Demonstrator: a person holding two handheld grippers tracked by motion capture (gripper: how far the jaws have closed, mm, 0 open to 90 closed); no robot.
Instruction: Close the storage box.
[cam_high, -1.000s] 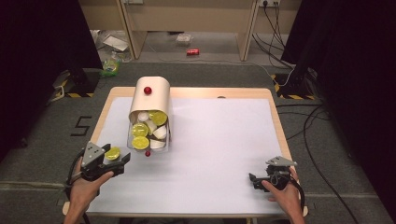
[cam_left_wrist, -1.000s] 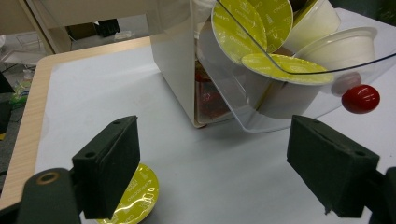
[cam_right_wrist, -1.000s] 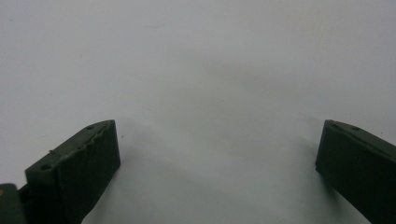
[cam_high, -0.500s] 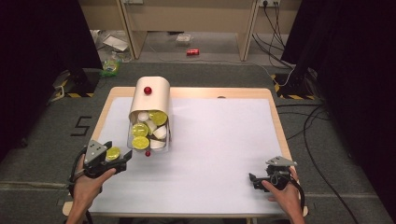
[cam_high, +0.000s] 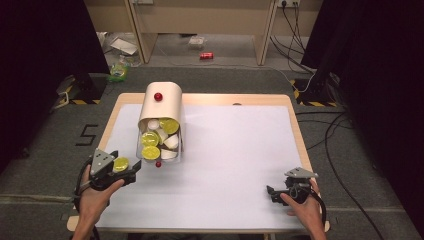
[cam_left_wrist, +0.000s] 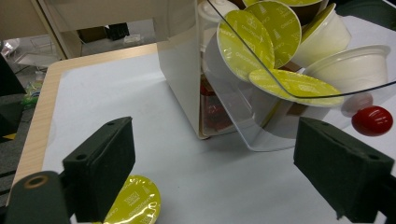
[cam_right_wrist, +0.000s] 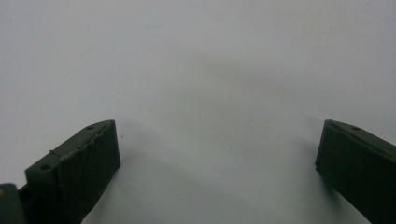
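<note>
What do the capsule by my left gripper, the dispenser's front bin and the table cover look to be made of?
Capsule: yellow lid looks like glossy printed foil, catching light.
Front bin: clear hard plastic, likely acrylic; the cups inside show through and its rim glints.
Dispenser body: smooth cream shell, plastic or painted metal.
Table cover: matte white sheet, paper or vinyl.

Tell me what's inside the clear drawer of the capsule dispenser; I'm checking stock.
The clear drawer holds yellow-lidded capsules and white cups. Whatever lies beneath them is covered.
</note>
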